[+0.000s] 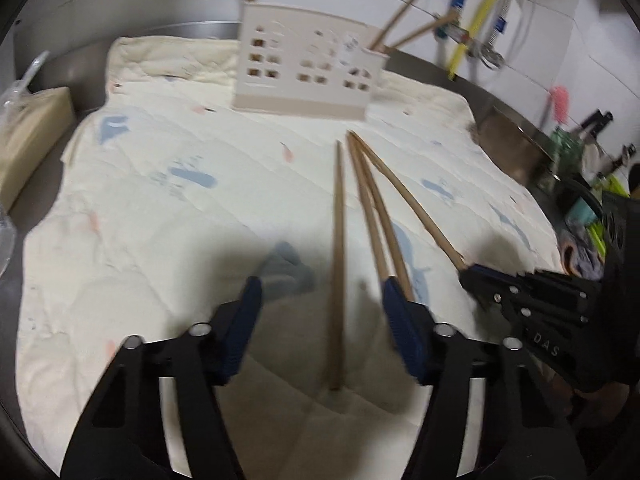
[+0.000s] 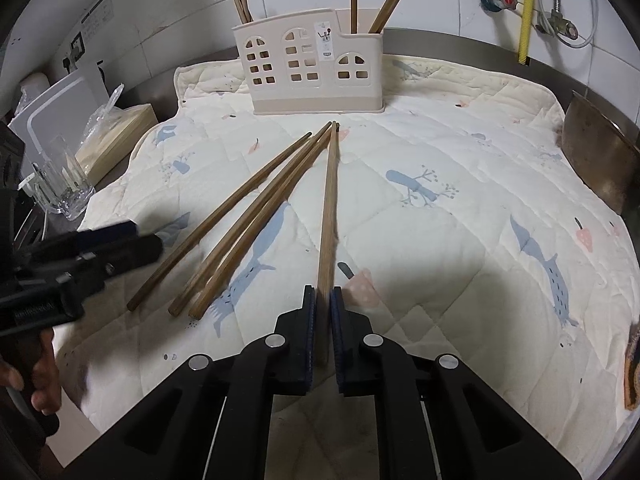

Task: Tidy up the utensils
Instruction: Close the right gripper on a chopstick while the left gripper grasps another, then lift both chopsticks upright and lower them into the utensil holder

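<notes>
The right gripper [image 2: 323, 304] pinches one chopstick [image 2: 329, 208] at its near end. The left gripper [image 1: 320, 296] is spread over three chopsticks [image 2: 244, 220] lying on the quilted mat [image 2: 460, 240], near the far holder [image 2: 308, 64]

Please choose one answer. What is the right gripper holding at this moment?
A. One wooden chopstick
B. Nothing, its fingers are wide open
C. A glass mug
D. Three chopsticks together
A: in the right wrist view the right gripper is closed on a single chopstick, while three other chopsticks lie loose on the quilted mat.
</notes>
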Action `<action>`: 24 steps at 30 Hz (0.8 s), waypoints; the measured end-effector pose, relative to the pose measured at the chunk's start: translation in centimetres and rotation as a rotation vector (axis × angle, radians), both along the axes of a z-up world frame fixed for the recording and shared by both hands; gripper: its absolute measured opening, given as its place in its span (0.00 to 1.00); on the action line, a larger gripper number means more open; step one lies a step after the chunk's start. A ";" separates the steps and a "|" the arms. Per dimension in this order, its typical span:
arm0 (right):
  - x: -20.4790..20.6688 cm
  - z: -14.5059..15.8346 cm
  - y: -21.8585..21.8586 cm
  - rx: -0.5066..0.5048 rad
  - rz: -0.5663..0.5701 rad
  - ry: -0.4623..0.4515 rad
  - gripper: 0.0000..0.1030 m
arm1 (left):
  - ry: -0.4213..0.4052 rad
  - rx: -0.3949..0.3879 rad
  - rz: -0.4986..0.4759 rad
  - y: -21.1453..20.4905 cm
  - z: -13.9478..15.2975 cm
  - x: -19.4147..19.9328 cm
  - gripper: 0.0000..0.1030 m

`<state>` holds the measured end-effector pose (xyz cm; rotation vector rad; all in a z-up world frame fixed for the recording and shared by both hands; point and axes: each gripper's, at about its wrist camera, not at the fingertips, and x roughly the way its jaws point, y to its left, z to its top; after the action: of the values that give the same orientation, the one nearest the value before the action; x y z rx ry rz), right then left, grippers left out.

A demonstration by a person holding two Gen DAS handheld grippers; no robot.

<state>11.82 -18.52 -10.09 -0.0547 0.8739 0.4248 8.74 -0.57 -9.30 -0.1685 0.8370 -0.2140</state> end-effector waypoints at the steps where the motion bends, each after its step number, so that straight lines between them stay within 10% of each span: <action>1: 0.0 0.1 0.0 0.001 0.000 -0.003 0.07 | 0.009 0.000 -0.013 -0.4 -0.3 0.1 0.47; 16: -0.4 3.9 -1.8 0.033 -0.005 -0.124 0.07 | 0.046 0.023 -0.035 -1.6 -1.2 1.3 0.07; 24: 0.0 7.8 -2.4 0.041 0.015 -0.230 0.07 | -0.005 0.045 -0.049 -1.4 1.9 1.7 0.06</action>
<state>11.83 -20.92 -2.31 -0.0714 0.6390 0.4410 10.46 -2.01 -7.39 -0.1057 0.8412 -0.2410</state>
